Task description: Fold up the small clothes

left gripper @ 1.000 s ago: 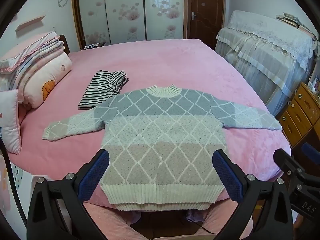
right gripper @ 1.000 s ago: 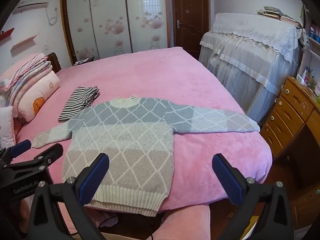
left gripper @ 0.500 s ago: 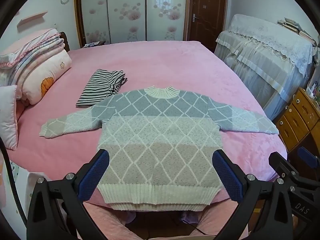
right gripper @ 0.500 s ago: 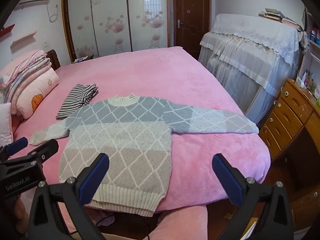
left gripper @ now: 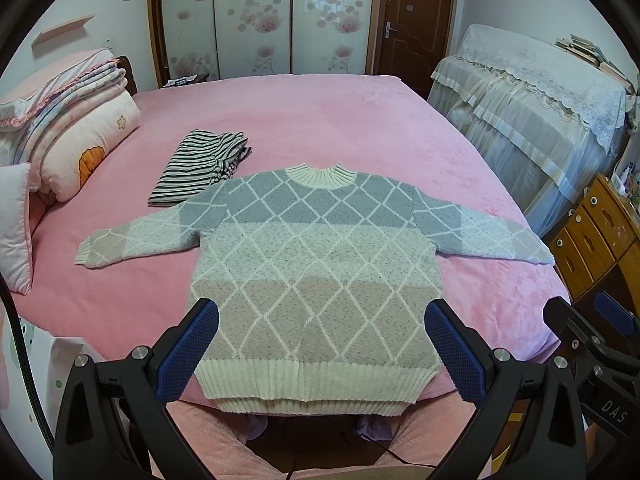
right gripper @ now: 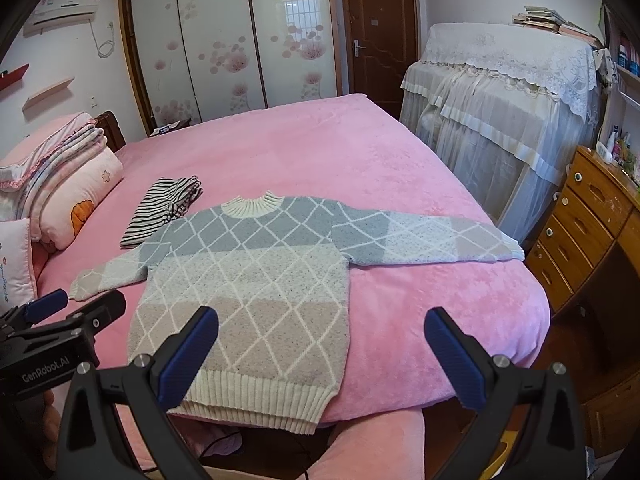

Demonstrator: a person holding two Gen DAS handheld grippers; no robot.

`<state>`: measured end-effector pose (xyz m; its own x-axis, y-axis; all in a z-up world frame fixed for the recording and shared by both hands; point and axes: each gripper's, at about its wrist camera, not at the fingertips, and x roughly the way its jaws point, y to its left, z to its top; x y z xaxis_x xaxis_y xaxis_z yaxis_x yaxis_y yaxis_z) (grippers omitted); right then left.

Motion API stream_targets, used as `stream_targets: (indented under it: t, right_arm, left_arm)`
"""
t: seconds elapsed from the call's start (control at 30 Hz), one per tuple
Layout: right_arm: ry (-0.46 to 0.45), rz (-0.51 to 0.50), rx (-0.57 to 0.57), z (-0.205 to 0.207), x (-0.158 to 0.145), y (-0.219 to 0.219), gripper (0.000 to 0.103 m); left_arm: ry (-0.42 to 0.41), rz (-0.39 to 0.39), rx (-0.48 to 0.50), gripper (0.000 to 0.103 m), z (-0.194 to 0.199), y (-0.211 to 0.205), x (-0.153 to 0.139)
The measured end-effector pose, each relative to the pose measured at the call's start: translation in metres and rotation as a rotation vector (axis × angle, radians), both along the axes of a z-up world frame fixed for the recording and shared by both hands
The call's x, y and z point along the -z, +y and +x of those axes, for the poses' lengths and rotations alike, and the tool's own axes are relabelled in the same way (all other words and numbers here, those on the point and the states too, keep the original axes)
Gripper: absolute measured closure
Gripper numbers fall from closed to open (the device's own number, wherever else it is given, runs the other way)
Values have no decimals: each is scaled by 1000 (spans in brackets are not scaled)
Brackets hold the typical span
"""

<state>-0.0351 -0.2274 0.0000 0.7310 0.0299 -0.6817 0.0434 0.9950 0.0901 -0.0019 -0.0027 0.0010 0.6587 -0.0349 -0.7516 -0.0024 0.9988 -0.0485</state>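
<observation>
A small knit sweater (left gripper: 316,264) with grey, pale and beige bands and a white diamond pattern lies flat, face up, sleeves spread, on the pink bed (left gripper: 320,120); its ribbed hem hangs over the near edge. It also shows in the right wrist view (right gripper: 256,280). My left gripper (left gripper: 320,340) is open and empty, hovering above the hem. My right gripper (right gripper: 320,344) is open and empty, above the sweater's right side and the bare bed. A folded striped garment (left gripper: 200,166) lies behind the left sleeve.
Stacked pillows and quilts (left gripper: 68,140) sit at the bed's left. A lace-covered piece of furniture (left gripper: 532,92) and a wooden drawer chest (left gripper: 592,236) stand to the right. Wardrobe doors (left gripper: 260,20) and a brown door lie beyond the bed.
Both grippers have drifted slightly, so the sweater sits a little lower and nearer in the views. Both stay open and empty. The sweater has not moved.
</observation>
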Motion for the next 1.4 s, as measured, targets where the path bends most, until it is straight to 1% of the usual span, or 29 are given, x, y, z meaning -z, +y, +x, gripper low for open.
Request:
stream_targets:
  t: [0.3, 0.6, 0.97, 1.4]
  right_arm:
    - [49, 7, -37, 5, 2, 5, 0]
    - [37, -11, -28, 4, 0, 4, 0]
    - [53, 11, -47, 5, 4, 3, 0]
    - [45, 17, -46, 5, 6, 1, 0]
  left_arm:
    - [-5, -10, -6, 1, -2, -2, -1]
    - [-5, -11, -9, 1, -3, -1, -2]
    - [4, -13, -16, 1, -3, 2, -4]
    - [11, -8, -18, 1, -2, 1, -3]
